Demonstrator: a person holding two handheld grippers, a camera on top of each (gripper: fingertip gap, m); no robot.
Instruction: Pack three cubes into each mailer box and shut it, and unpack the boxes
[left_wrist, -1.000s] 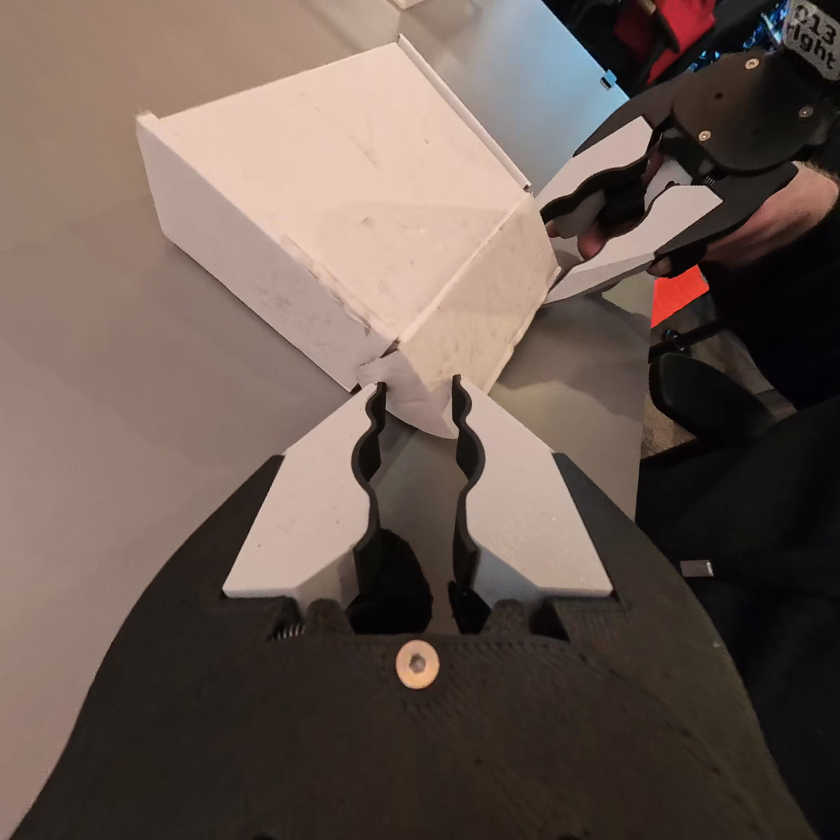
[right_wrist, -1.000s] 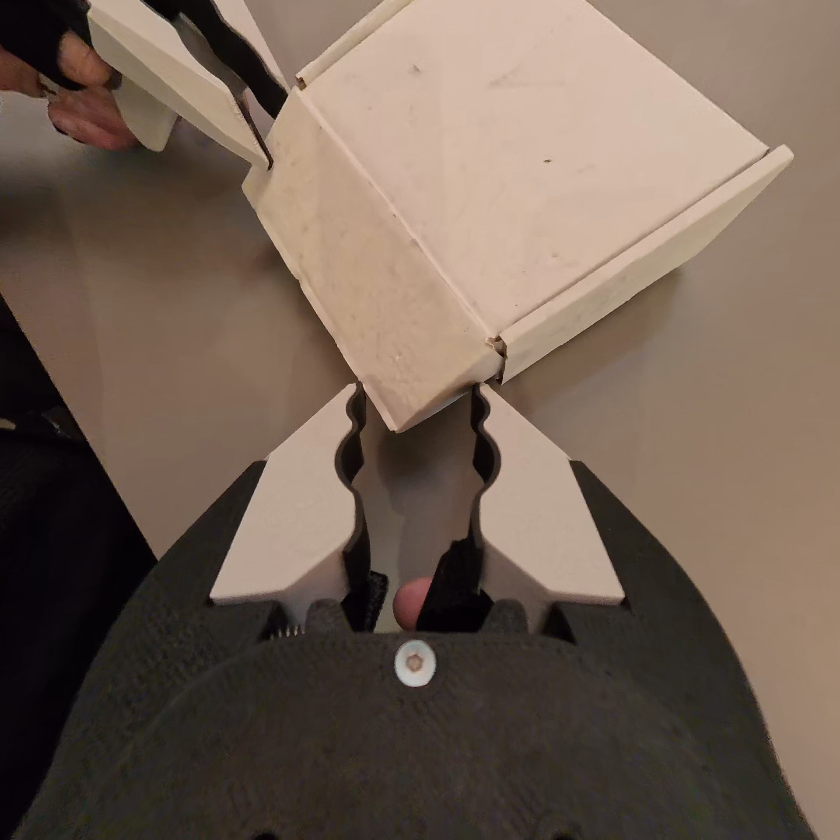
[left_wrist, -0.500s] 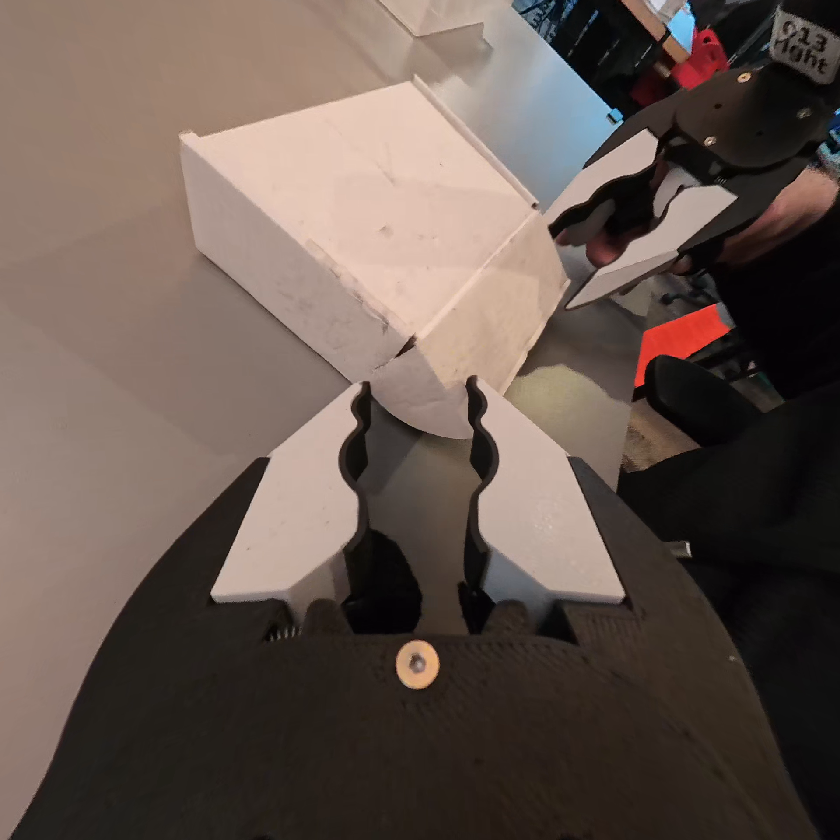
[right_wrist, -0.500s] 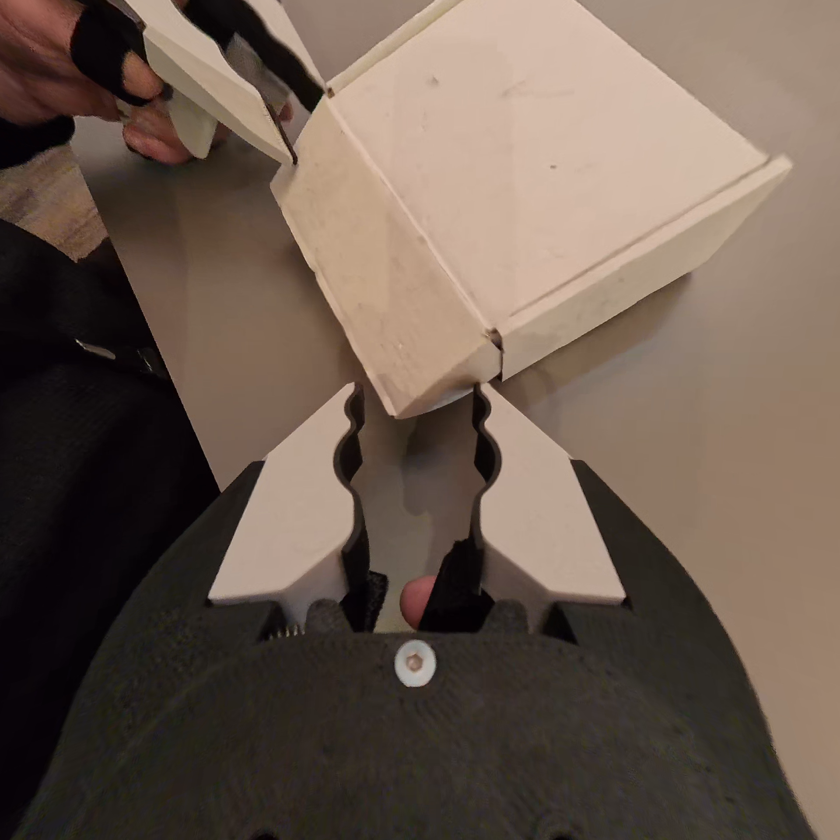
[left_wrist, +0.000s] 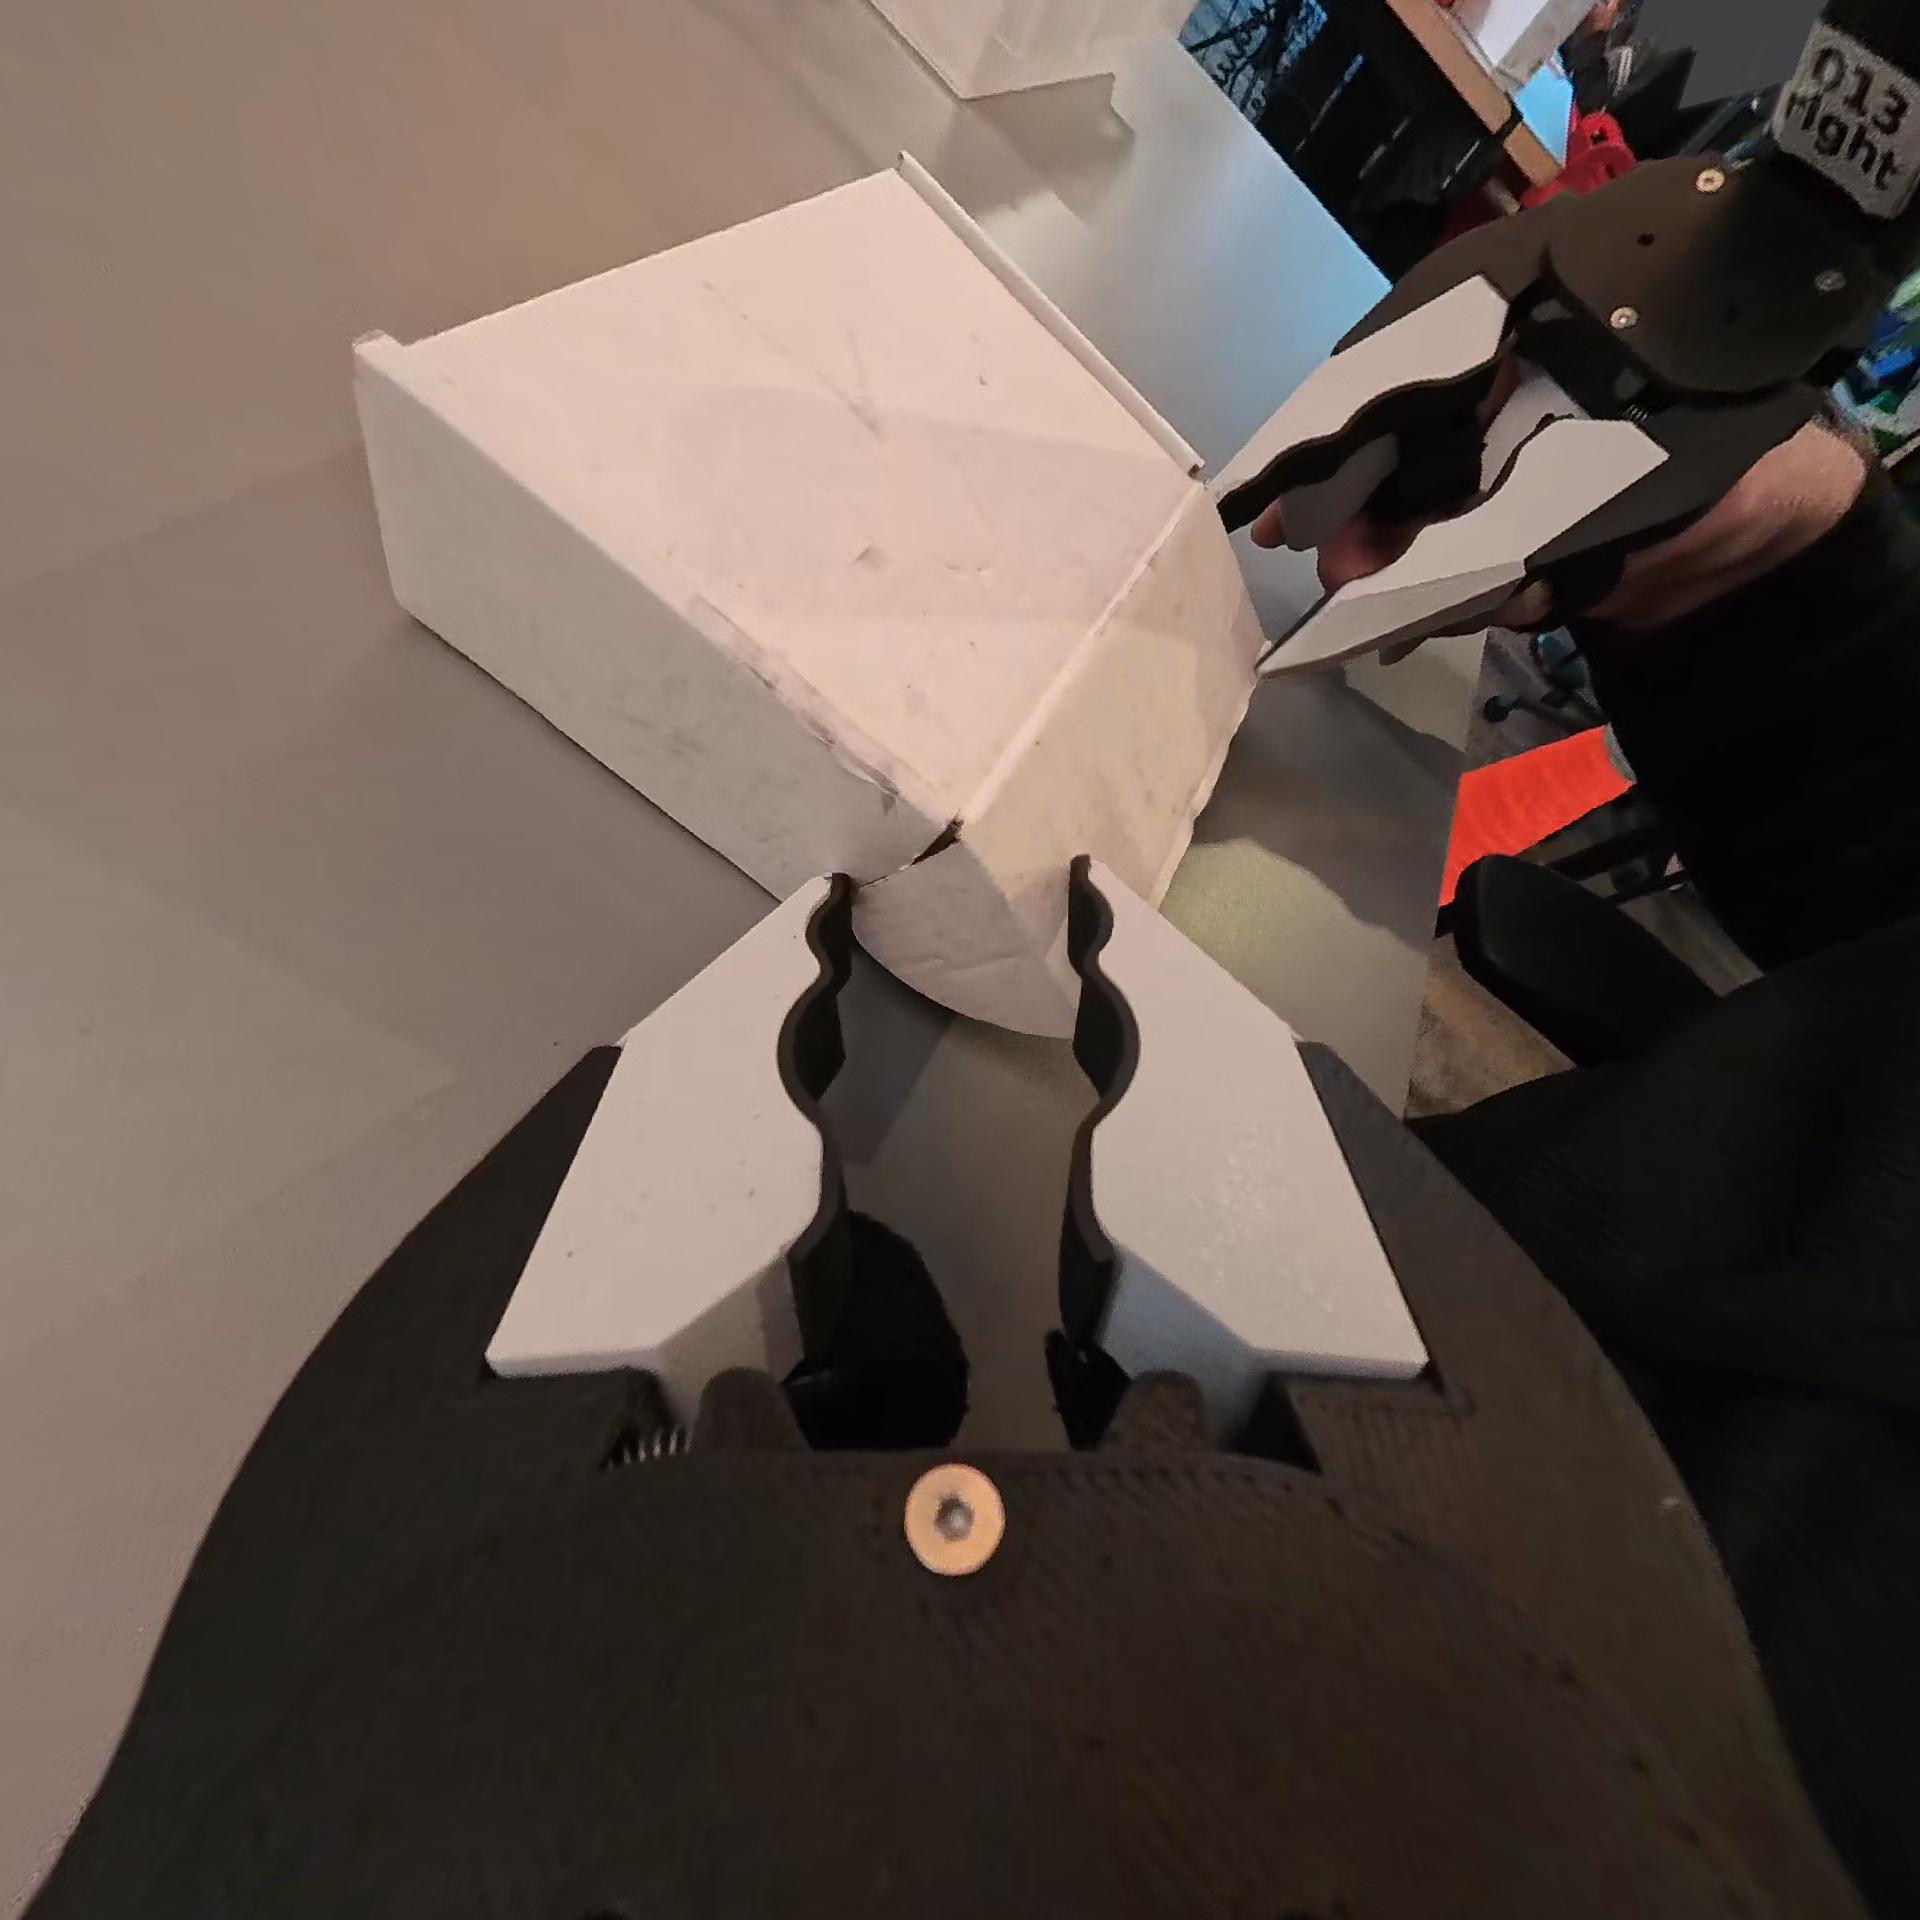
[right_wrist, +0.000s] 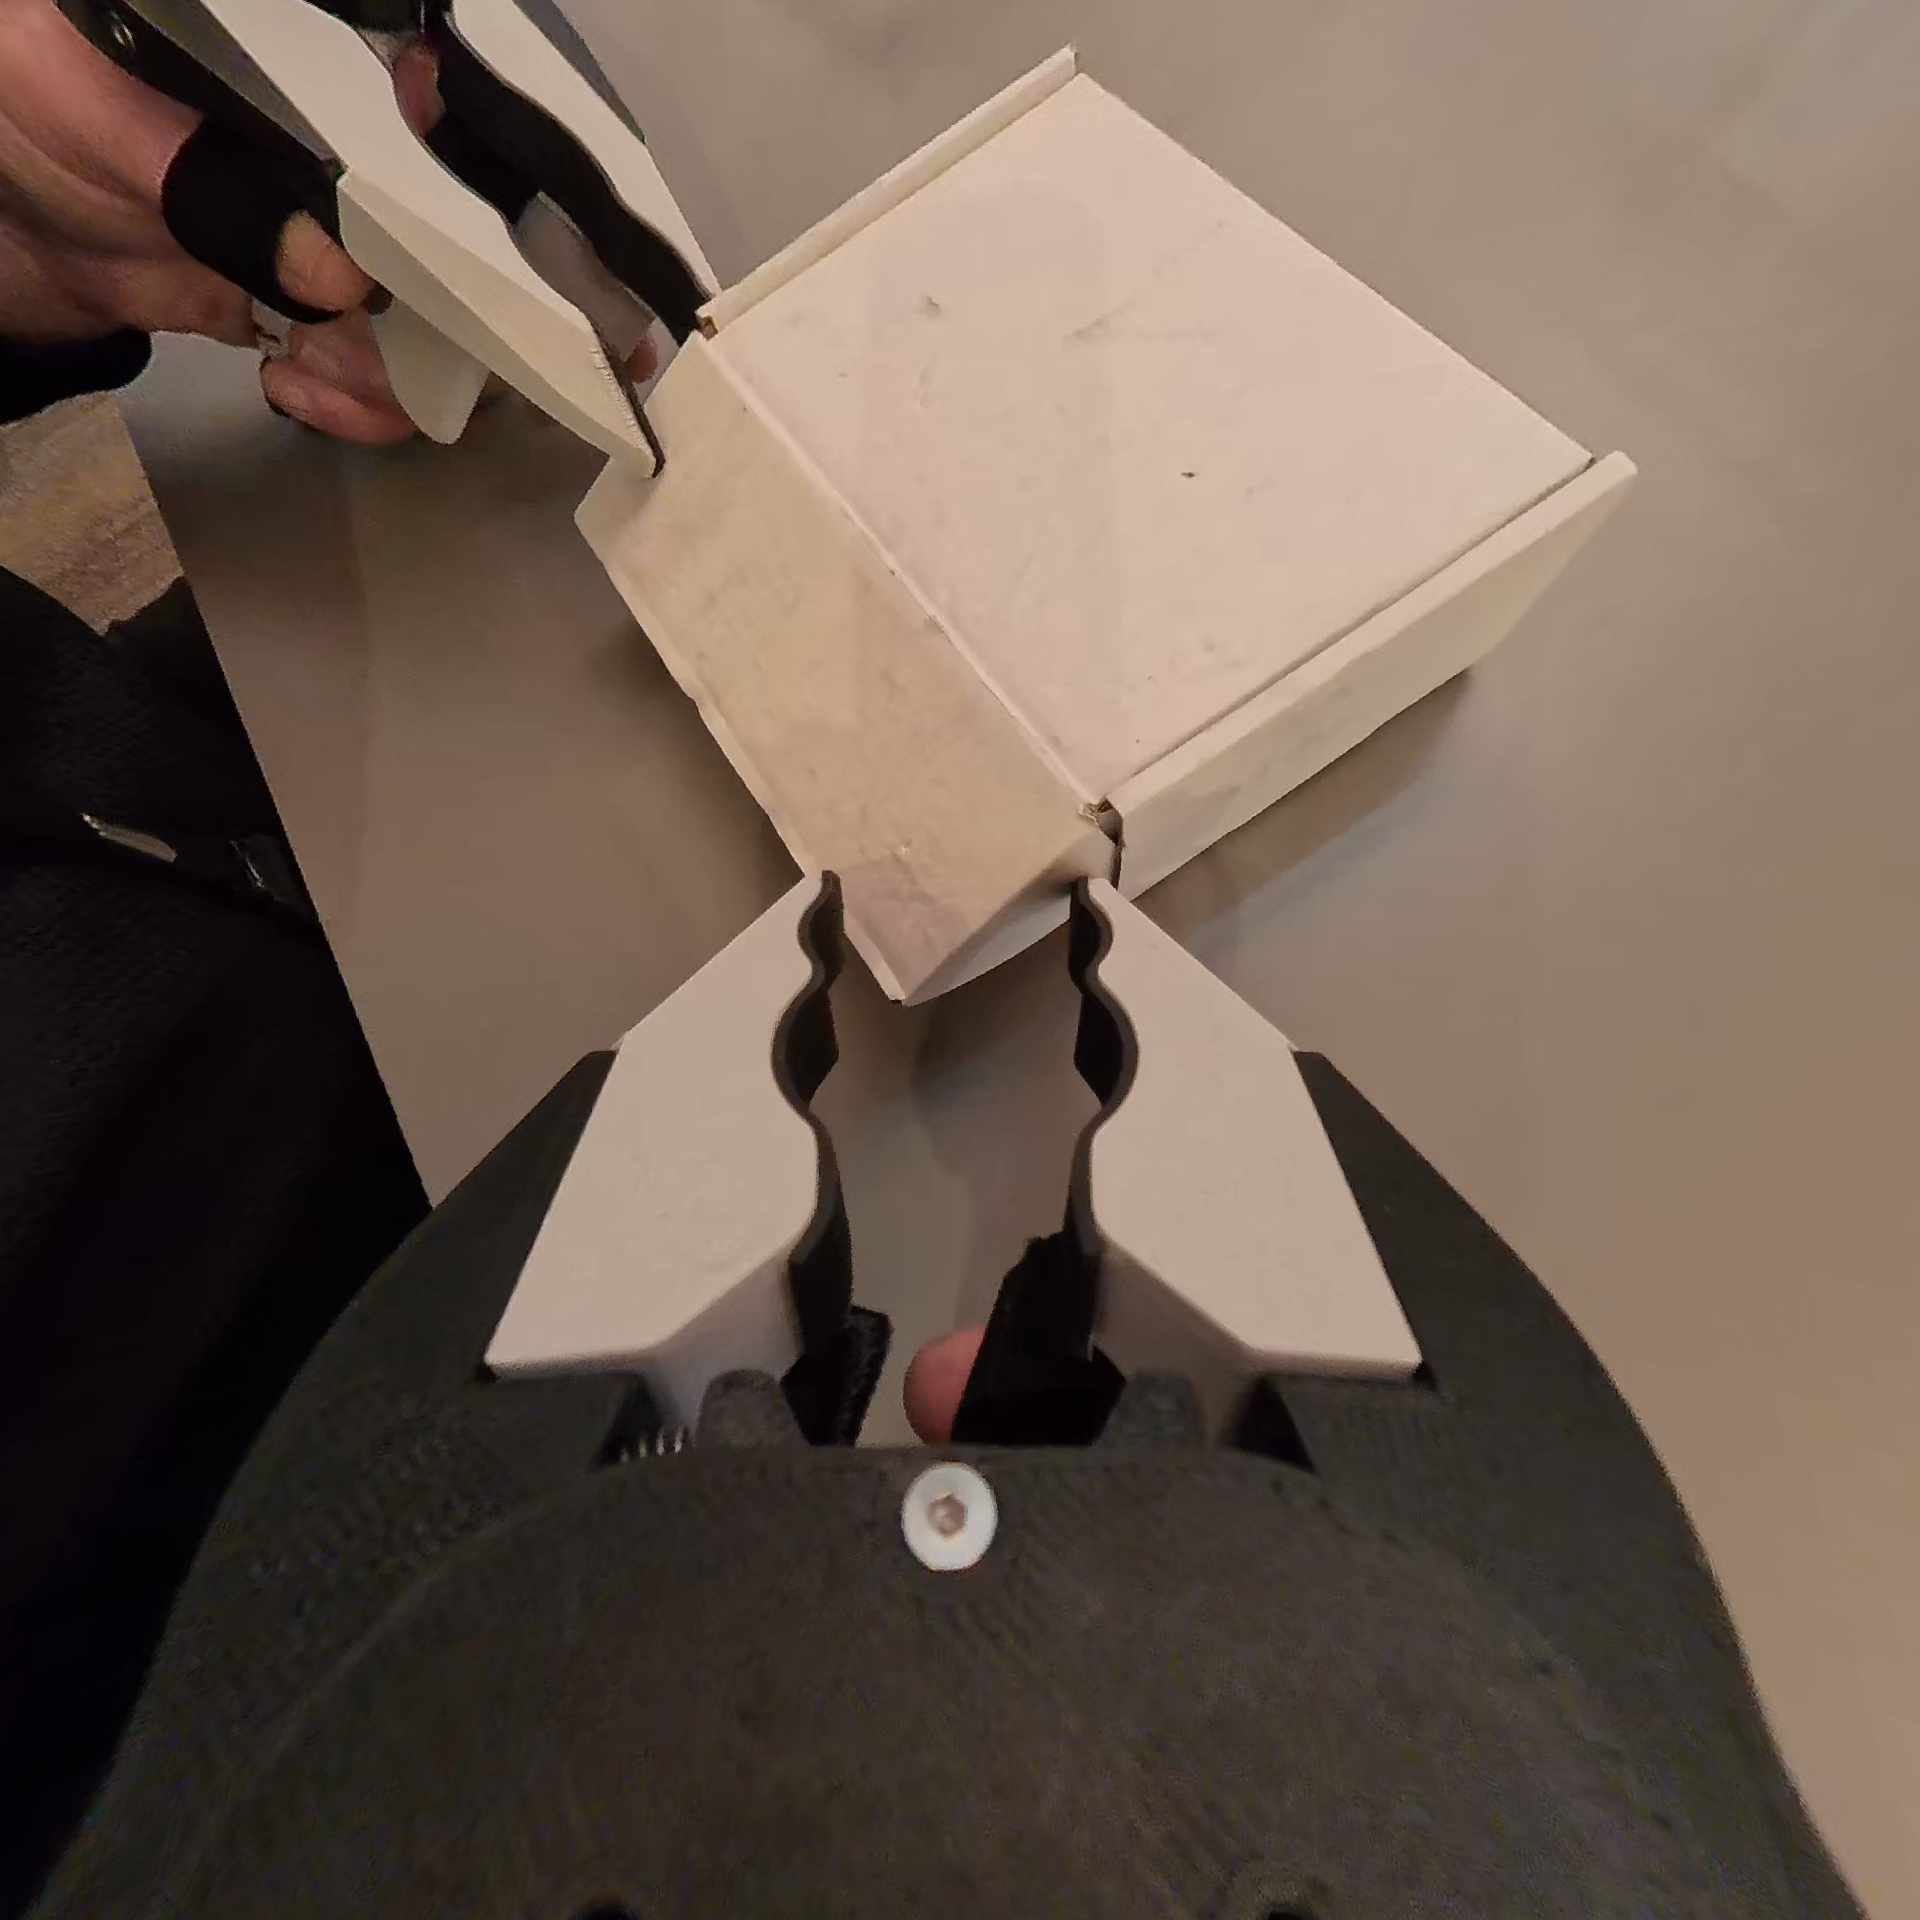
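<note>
Flanking box (left_wrist: 790, 540) front flap corners, L gripper (left_wrist: 956, 883) & R gripper (right_wrist: 951, 894) agape.

The only writing in view stands on a small light-grey rectangular tag (left_wrist: 1849, 135) with black characters set in two short lines, one above the other. It sits on the back end of the black plastic body of the right gripper (left_wrist: 1242, 582), well behind that gripper's white fingers, and far off to the upper right of the fingers of the left gripper (left_wrist: 956, 883)
</note>
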